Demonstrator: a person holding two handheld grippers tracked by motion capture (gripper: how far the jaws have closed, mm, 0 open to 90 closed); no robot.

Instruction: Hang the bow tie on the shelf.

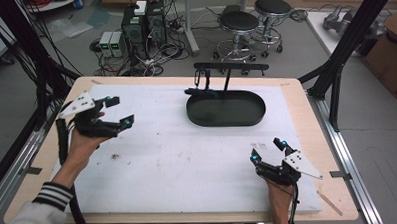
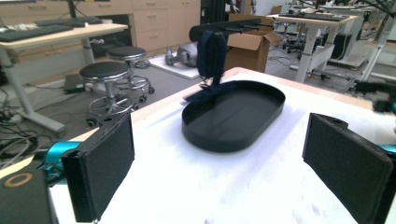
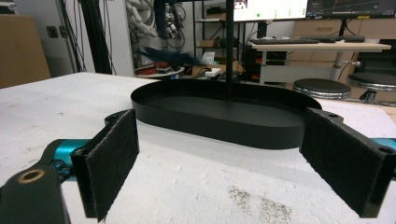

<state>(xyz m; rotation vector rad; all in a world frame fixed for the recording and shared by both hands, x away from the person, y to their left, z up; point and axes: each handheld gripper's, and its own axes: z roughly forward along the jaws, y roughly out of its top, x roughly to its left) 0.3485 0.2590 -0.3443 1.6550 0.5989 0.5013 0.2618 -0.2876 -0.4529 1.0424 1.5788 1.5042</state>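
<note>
Tray (image 1: 225, 111), black oval, sits far-centre on desk (image 1: 178, 162); no readable markings. Dark blue strap (image 2: 211, 53) draped on its stand, blurred, hard to identify. Left tongs (image 1: 120, 112) wide, empty; right tongs (image 1: 269, 150) wide, empty.

both tools, left (image 1: 120, 111) and right (image 1: 269, 150), sit open, well apart from the black tray (image 1: 226, 122).

Both tongs — left tongs (image 1: 120, 111), right tongs (image 1: 269, 148) — are black with teal joints, felt-faced pads (image 2: 100, 170), grey three-cornered plates and trailing black cables; the left sleeve (image 1: 54, 195) has black-and-white striped cuffing.
</note>
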